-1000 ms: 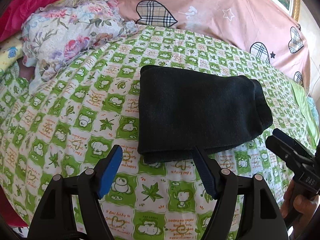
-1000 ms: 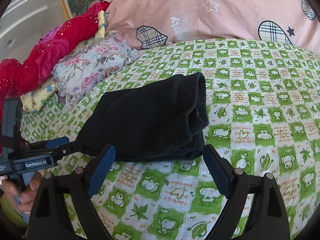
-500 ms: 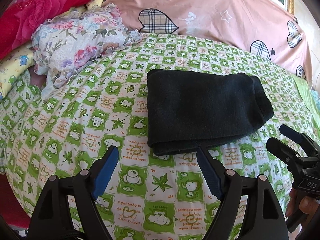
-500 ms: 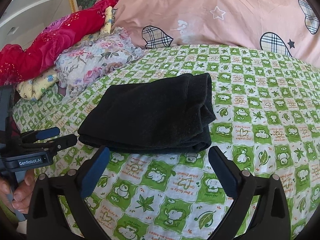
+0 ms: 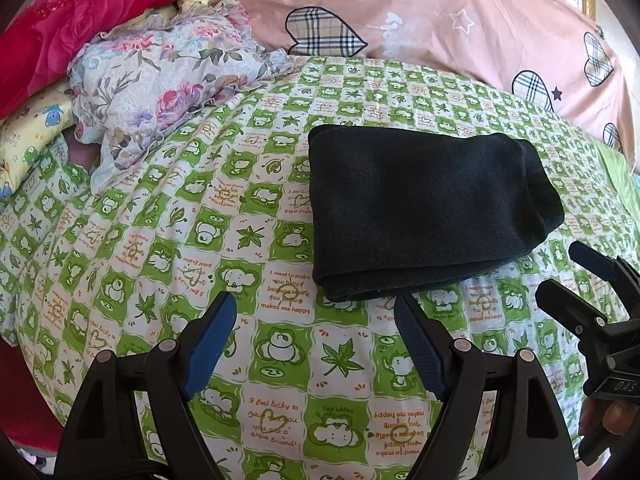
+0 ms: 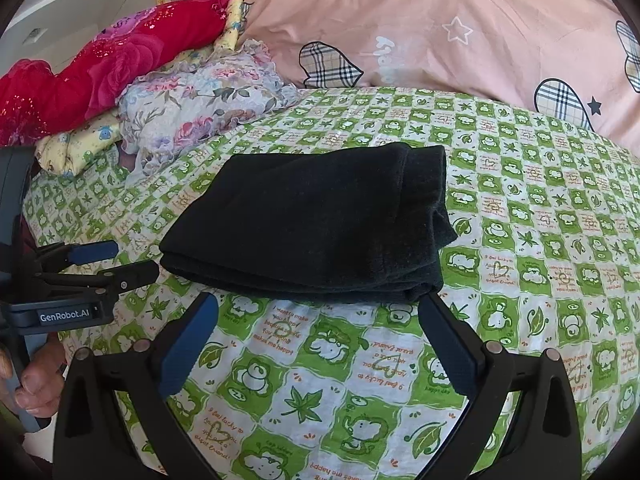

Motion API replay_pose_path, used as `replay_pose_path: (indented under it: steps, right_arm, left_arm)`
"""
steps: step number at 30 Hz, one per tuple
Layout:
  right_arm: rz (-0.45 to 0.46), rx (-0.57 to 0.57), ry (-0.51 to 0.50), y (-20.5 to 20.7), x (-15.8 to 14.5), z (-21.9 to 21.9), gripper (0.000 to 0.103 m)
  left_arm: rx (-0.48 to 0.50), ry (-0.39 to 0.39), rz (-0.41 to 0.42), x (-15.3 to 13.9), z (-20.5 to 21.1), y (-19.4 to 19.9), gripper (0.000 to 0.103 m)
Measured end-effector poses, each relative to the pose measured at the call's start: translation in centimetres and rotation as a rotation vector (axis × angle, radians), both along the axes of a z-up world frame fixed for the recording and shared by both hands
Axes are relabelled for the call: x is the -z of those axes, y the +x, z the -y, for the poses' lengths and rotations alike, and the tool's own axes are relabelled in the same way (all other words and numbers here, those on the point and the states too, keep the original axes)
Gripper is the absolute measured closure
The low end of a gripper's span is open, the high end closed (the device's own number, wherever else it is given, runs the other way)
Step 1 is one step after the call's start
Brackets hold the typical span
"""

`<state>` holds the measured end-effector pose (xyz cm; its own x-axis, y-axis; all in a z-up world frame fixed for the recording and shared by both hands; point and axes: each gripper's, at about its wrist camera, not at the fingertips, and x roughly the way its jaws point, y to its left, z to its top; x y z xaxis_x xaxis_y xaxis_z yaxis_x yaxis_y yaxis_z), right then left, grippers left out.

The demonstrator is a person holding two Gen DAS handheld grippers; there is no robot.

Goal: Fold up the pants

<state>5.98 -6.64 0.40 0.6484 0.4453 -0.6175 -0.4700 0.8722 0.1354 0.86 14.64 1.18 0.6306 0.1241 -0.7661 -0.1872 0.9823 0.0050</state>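
Note:
The black pants lie folded into a compact rectangle on the green-and-white patterned bedsheet; they also show in the right wrist view. My left gripper is open and empty, hovering a little short of the pants' near edge. My right gripper is open and empty, just short of the near edge too. Each gripper shows in the other's view: the right one beside the pants' right end, the left one beside their left corner.
A pink duvet with plaid hearts lies along the back of the bed. A floral cloth, a red rose-patterned blanket and a yellow printed pillow are piled at the back left. The bed's edge drops off at the lower left.
Both grippers have drawn back from the folded pants toward the near bed edge, staying open. The pants have not moved.

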Motion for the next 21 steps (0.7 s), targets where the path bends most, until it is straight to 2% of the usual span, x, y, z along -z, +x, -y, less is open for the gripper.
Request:
replay_pose_path:
  steps: [21]
  right_arm:
    - [0.003, -0.008, -0.011, 0.5, 0.3, -1.3, 0.002]
  left_arm:
    - [0.026, 0.050, 0.040, 0.0, 0.2, 0.4, 0.020]
